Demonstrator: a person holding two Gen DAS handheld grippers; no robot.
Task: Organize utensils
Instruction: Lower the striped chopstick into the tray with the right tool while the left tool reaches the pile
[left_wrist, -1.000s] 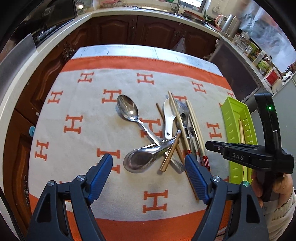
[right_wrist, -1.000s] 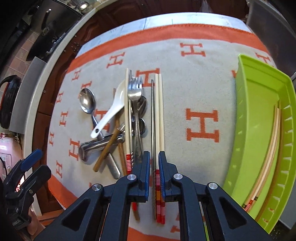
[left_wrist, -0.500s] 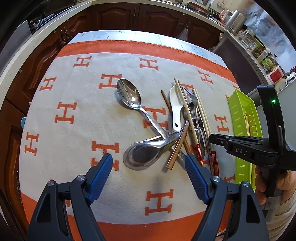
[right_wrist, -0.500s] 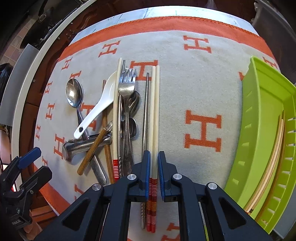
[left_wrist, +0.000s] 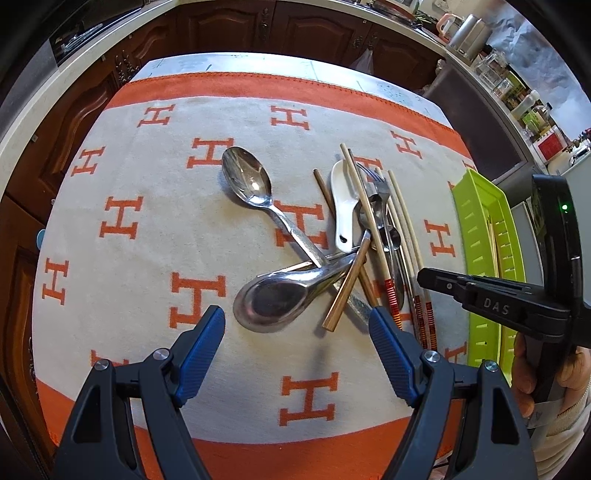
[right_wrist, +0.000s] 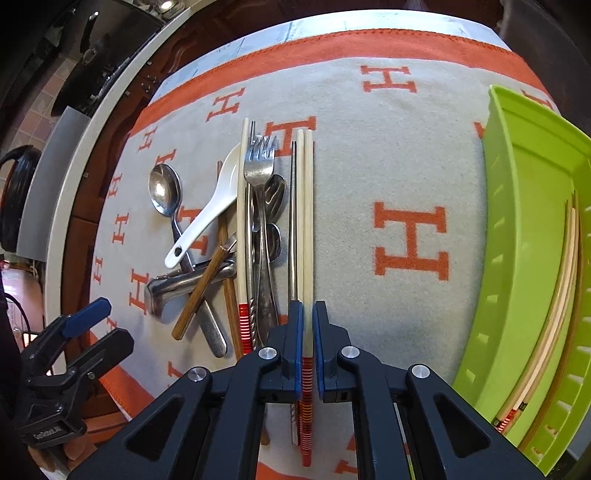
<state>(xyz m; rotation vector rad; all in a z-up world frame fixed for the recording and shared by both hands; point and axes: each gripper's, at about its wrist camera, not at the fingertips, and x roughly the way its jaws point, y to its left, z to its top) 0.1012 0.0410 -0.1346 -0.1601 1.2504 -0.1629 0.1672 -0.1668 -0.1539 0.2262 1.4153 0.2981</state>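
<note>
Beside the tray (right_wrist: 517, 229), right tongs (right_wrist: 307, 328) pinch chopsticks (right_wrist: 306, 221) — left tongs (left_wrist: 295, 332) spread above the spoon (left_wrist: 280, 295).

pale chopstick pair (right_wrist: 306, 229) with red-striped ends lies straight ahead between the right gripper's (right_wrist: 307, 332) pads; jumbled spoons, fork (right_wrist: 260, 173) left; green tray (right_wrist: 524, 229) right.

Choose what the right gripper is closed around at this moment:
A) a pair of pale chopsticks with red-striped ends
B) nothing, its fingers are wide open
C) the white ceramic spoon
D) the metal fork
A: in the right wrist view the right gripper has its narrow-set fingers on either side of the pale chopsticks with red-striped ends.
</note>
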